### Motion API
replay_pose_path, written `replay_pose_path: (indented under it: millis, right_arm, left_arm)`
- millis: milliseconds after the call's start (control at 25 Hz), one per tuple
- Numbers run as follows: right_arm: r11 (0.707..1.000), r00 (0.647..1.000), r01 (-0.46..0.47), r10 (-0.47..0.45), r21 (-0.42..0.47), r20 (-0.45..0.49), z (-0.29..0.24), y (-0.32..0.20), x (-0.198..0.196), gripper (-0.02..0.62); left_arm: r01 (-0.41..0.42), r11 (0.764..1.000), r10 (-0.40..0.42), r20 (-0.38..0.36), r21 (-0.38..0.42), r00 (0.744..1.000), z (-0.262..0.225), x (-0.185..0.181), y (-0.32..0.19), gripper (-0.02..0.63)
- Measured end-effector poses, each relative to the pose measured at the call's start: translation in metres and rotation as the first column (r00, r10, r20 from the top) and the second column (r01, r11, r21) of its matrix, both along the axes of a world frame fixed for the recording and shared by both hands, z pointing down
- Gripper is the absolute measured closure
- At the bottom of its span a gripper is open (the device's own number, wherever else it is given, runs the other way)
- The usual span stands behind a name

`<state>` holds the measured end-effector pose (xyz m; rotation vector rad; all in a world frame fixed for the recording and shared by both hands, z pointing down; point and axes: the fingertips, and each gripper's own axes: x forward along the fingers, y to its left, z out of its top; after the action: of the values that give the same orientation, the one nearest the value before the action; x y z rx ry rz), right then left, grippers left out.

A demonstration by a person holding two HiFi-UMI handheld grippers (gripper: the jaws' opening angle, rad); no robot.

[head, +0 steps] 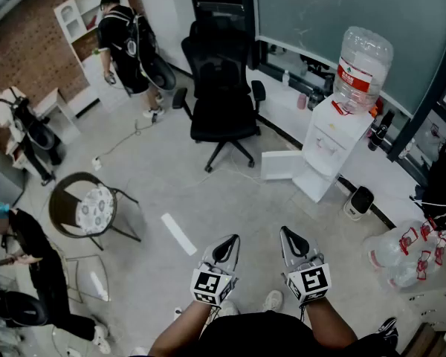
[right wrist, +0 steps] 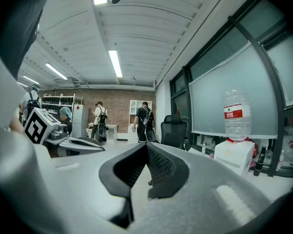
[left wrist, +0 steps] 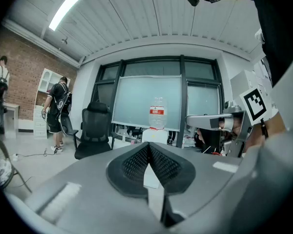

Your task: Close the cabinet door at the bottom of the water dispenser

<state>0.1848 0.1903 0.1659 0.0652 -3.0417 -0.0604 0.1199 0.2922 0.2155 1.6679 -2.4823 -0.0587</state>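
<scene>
The white water dispenser (head: 328, 143) is standing upright on the floor; its white bottom cabinet door (head: 281, 165) is hanging wide open, sticking out leftward.

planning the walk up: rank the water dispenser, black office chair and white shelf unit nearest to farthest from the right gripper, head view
1. water dispenser, ahead, slightly right of the right gripper
2. black office chair, ahead, to the left
3. white shelf unit, far left, by the brick wall
</scene>
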Motion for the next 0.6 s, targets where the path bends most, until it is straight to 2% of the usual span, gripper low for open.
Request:
replay_pose_path:
  millis: [160,600]
  right_arm:
    - [1.000,1.000,-0.005,0.005,-0.005,-0.011,0.006,0.002,0.001,0.594]
    - [0.999,1.000,-0.017,0.016,-0.034,-0.020,0.018,0.041,0.005,0.592]
  left_arm:
    - [-0.006,1.000,0.006,0.029,-0.005,1.000,-0.005,0.002,0.003,0.588]
    - [-0.030,0.999,0.030,0.020,-0.015,0.999,0.008,0.002,0.044,0.588]
